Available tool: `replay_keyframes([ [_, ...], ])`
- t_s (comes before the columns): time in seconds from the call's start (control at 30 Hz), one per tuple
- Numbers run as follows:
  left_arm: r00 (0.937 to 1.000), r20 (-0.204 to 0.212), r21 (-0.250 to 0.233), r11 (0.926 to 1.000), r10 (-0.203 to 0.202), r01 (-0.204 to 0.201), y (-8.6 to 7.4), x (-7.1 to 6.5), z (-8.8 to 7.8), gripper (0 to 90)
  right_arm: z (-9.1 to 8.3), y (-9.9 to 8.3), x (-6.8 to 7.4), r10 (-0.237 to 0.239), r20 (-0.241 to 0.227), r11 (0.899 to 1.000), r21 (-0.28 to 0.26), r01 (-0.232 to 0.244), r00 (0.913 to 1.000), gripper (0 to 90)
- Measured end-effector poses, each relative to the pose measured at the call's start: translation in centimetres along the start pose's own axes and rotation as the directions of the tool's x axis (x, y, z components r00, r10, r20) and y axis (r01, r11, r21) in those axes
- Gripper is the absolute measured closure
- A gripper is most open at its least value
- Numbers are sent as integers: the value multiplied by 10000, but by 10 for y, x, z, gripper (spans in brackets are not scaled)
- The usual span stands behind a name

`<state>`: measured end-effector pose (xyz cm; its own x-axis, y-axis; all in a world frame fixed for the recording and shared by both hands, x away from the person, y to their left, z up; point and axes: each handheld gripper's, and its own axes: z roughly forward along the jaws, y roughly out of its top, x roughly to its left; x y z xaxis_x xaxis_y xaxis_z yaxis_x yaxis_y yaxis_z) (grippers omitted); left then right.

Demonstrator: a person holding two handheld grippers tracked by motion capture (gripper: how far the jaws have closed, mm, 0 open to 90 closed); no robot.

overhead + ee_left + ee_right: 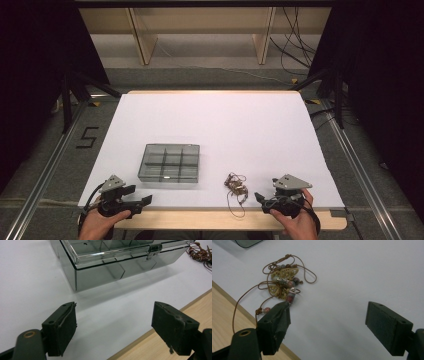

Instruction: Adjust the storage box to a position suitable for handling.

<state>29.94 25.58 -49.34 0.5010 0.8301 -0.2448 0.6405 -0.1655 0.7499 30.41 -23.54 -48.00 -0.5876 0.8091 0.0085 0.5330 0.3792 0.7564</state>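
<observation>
A clear smoky plastic box [169, 163] with inner compartments sits closed on the white table sheet [215, 125], left of centre; its metal latch [153, 251] faces my left gripper. A brown cord necklace [236, 187] with gold filigree pieces and beads lies bunched near the front edge, its cord looping over the wooden rim. My left gripper [142, 200] rests at the front left, open and empty, pointing toward the box [120, 260]. My right gripper [260, 196] stands open at the front right, empty, with the necklace [283, 282] just beyond its left jaw.
The table's wooden front rim [220, 219] runs under both hands. Wooden shelving legs [142, 40] and loose cables [295, 40] lie on the floor beyond the table. Metal rails [45, 170] flank the table, with dark curtains on both sides.
</observation>
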Motion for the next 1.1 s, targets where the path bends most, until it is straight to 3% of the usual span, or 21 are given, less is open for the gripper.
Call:
replay_keyframes([
  [0.1,10000,-22,37,10000,-28,28,0,0,0,205,0,0,-2,154,-289,9999,16,-154,9995,205],
  [0.17,10000,-45,14,10000,13,-13,0,0,0,205,1,0,-1,103,-14,9999,-107,-103,9999,201],
  [0.27,10000,-81,36,10000,43,-42,0,0,-1,208,0,0,-2,159,-260,9999,-47,-160,9995,200],
  [0.3,10000,-84,34,10000,35,-35,0,0,-1,210,0,0,-2,33,-197,9999,-98,-35,9998,198],
  [0.37,10000,-28,-31,10000,-14,14,0,0,0,221,-2,0,-1,342,62,9994,-87,-342,9994,198],
  [0.57,10000,-85,-52,10000,21,-21,0,1,-1,276,-1,1,-3,229,71,9994,-254,-227,9997,206],
  [0.63,9999,-149,-113,9999,6,-7,0,1,-2,294,-1,1,-1,430,67,9987,-272,-428,9991,215],
  [0.67,9999,-170,-131,9999,24,-26,0,2,-2,307,-1,2,-5,116,-225,9996,-253,-122,9997,220],
  [0.73,9998,-193,-215,9997,82,-86,0,3,-2,329,-2,3,-3,182,77,9993,-339,-179,9998,231],
  [0.83,9994,-339,-204,9998,38,-45,0,2,-3,347,-2,5,-4,139,79,9990,-433,-136,9999,242],
  [0.87,9987,-449,-182,9995,256,-264,1,3,-4,357,-1,6,-5,99,119,9987,-503,-93,9999,242],
  [0.93,9987,-414,-210,9993,299,-308,1,3,-5,378,-1,9,-6,121,117,9986,-514,-114,9999,244],
  [0.97,9984,-462,-213,9992,333,-344,1,4,-6,384,-1,10,-2,651,49,9968,-460,-648,9979,251],
  [1.0,9984,-462,-213,9992,333,-344,1,4,-6,390,0,12,-7,180,-27,9979,-623,-181,9998,271],
  [1.03,9966,-491,96,9978,663,-659,2,8,-10,398,1,13,-7,97,4,9975,-699,-96,10000,321],
  [1.07,9984,-528,-271,9994,193,-208,2,6,-8,407,1,15,-7,127,-56,9977,-664,-130,9999,371],
  [1.1,9966,-555,84,9981,610,-606,3,9,-11,413,2,17,-6,102,-116,9971,-749,-110,9999,382],
])
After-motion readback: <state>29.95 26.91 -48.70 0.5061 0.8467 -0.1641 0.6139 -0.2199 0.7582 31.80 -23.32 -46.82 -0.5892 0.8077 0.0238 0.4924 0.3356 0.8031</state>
